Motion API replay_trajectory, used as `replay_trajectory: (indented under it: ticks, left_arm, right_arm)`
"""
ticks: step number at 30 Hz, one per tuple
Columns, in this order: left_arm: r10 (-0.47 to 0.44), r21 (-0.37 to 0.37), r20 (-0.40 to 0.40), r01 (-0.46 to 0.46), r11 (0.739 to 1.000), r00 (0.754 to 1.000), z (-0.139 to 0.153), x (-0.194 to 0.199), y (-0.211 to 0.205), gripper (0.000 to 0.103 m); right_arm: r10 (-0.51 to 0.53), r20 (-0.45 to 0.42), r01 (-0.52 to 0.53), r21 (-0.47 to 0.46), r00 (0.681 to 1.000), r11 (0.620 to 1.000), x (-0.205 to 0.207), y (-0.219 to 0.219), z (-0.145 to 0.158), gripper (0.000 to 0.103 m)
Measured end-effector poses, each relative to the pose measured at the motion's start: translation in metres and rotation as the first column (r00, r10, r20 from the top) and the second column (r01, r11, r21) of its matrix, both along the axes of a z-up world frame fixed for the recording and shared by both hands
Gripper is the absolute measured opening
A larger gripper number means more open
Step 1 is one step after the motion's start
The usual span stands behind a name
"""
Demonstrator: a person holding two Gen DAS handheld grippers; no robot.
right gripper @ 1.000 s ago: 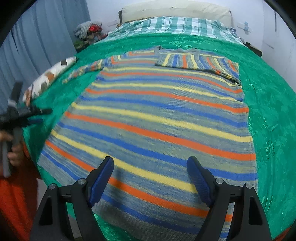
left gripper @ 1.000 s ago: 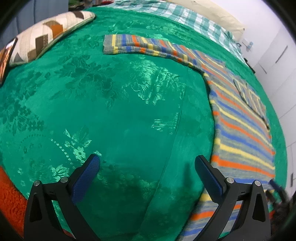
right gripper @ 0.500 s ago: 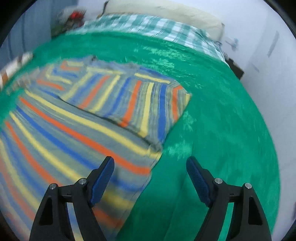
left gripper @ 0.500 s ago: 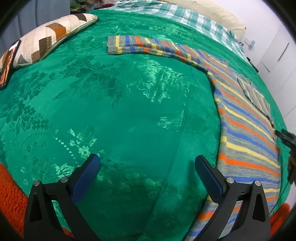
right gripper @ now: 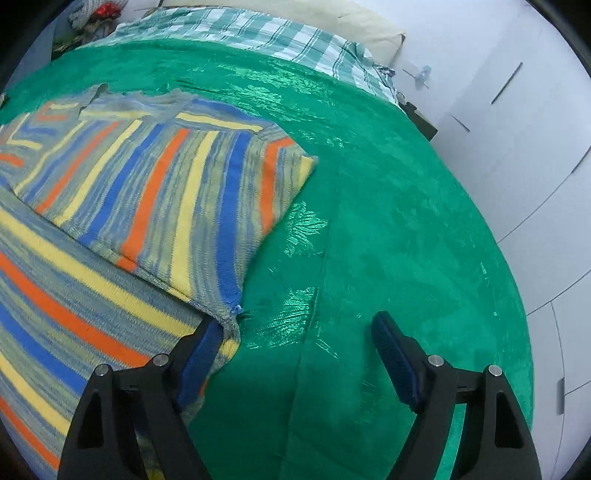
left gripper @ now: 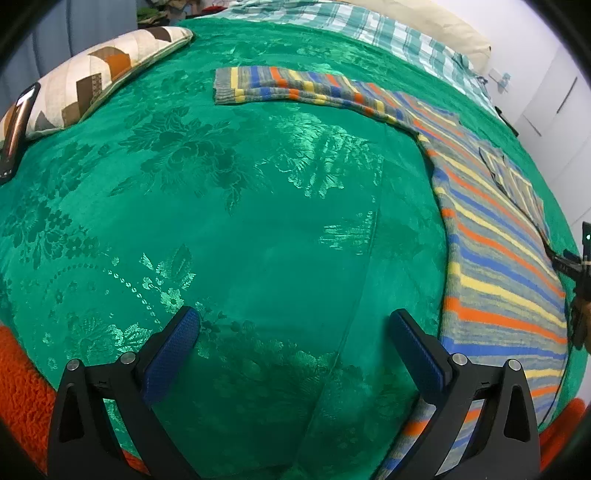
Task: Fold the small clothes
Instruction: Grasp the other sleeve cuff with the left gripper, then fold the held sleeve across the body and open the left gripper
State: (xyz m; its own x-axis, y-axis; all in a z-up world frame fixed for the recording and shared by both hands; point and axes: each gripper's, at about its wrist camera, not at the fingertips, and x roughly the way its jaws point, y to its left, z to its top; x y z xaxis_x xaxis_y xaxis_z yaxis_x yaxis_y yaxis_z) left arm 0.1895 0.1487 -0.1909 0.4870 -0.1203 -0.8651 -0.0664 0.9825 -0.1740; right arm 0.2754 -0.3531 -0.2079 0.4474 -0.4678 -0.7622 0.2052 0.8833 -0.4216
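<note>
Sweater (left gripper: pixel 495 258) flat on bedspread (left gripper: pixel 258 221), right of my left gripper (left gripper: pixel 295 350). One sleeve (left gripper: pixel 295 86) stretched out toward cushion (left gripper: pixel 96 74) at far left; phone (left gripper: pixel 16 125) on cushion. Other sleeve (right gripper: pixel 177 192) folded over sweater body. Checked sheet (right gripper: pixel 258 33) behind, pillow (right gripper: pixel 362 26) beyond.

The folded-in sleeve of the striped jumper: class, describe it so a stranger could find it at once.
Start at the shiny green bedspread covering the bed, then find the knitted jumper striped in blue, orange, yellow and grey spread flat on it. The sleeve lies folded across the jumper's upper body; its stripes run crosswise to the body's stripes.
</note>
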Motion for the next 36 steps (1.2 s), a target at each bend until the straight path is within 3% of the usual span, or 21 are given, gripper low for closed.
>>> replay_trajectory:
  ticks: [5,8,12,13,17,19,20,21,23,25,28,31,32,34,36]
  left_arm:
    - [-0.003,-0.011,-0.007,0.003,1.0,1.0,0.003,0.001,0.002,0.102]
    - [0.01,-0.113,0.009,-0.009,0.994,1.0,0.015,0.012,0.017,0.102]
    - [0.073,-0.282,0.064,-0.052,0.958,0.995,0.039,0.069,0.053,0.102]
    - [0.092,-0.337,0.057,-0.068,0.939,0.994,0.041,0.095,0.067,0.102]
    - [0.219,-0.408,-0.009,-0.204,0.89,0.976,0.026,0.164,0.103,0.098]
    - [0.238,-0.457,-0.07,-0.243,0.856,0.969,0.008,0.186,0.11,0.084]
    - [0.241,-0.474,-0.103,-0.26,0.841,0.965,-0.001,0.195,0.111,0.067]
    - [0.247,-0.48,-0.116,-0.272,0.834,0.962,-0.009,0.199,0.111,0.041]
    - [0.263,-0.479,-0.113,-0.284,0.83,0.958,-0.013,0.199,0.109,0.007]
    - [0.286,-0.455,-0.083,-0.292,0.841,0.955,-0.008,0.195,0.106,0.006]
    - [0.248,-0.351,0.017,-0.227,0.908,0.969,0.024,0.197,0.088,0.006]
    - [0.11,-0.193,0.152,-0.08,0.978,0.982,0.073,0.212,0.049,0.006]
    - [0.049,-0.148,0.191,-0.021,0.989,0.98,0.09,0.216,0.03,0.006]
    - [-0.074,-0.078,0.245,0.096,0.992,0.967,0.115,0.227,-0.006,0.006]
    - [-0.255,0.031,0.293,0.258,0.966,0.921,0.142,0.232,-0.066,0.006]
  right_arm:
    - [0.02,-0.007,-0.02,-0.002,1.0,1.0,-0.004,0.012,0.012,0.079]
    - [0.049,0.025,-0.049,0.006,0.998,0.999,-0.023,0.021,0.025,0.079]
    - [0.056,0.117,-0.071,0.13,0.992,0.989,-0.066,0.033,0.051,0.08]
    - [0.053,0.133,-0.074,0.16,0.99,0.984,-0.074,0.039,0.056,0.081]
    - [0.04,0.198,-0.095,0.277,0.979,0.956,-0.116,0.07,0.067,0.081]
    - [0.037,0.21,-0.103,0.311,0.977,0.945,-0.131,0.086,0.064,0.081]
    - [0.033,0.212,-0.103,0.326,0.977,0.94,-0.138,0.094,0.062,0.081]
    - [0.029,0.212,-0.103,0.343,0.977,0.934,-0.144,0.102,0.058,0.081]
    - [0.026,0.204,-0.102,0.372,0.979,0.922,-0.152,0.114,0.051,0.081]
    - [0.03,0.193,-0.106,0.397,0.981,0.912,-0.155,0.122,0.043,0.081]
    - [0.039,0.198,-0.12,0.416,0.979,0.901,-0.159,0.13,0.04,0.081]
    - [0.044,0.22,-0.135,0.415,0.975,0.9,-0.162,0.134,0.041,0.081]
    - [0.039,0.225,-0.133,0.416,0.974,0.9,-0.161,0.133,0.041,0.081]
    - [0.016,0.23,-0.118,0.436,0.973,0.892,-0.16,0.129,0.04,0.081]
    - [-0.005,0.225,-0.101,0.455,0.974,0.885,-0.161,0.124,0.037,0.081]
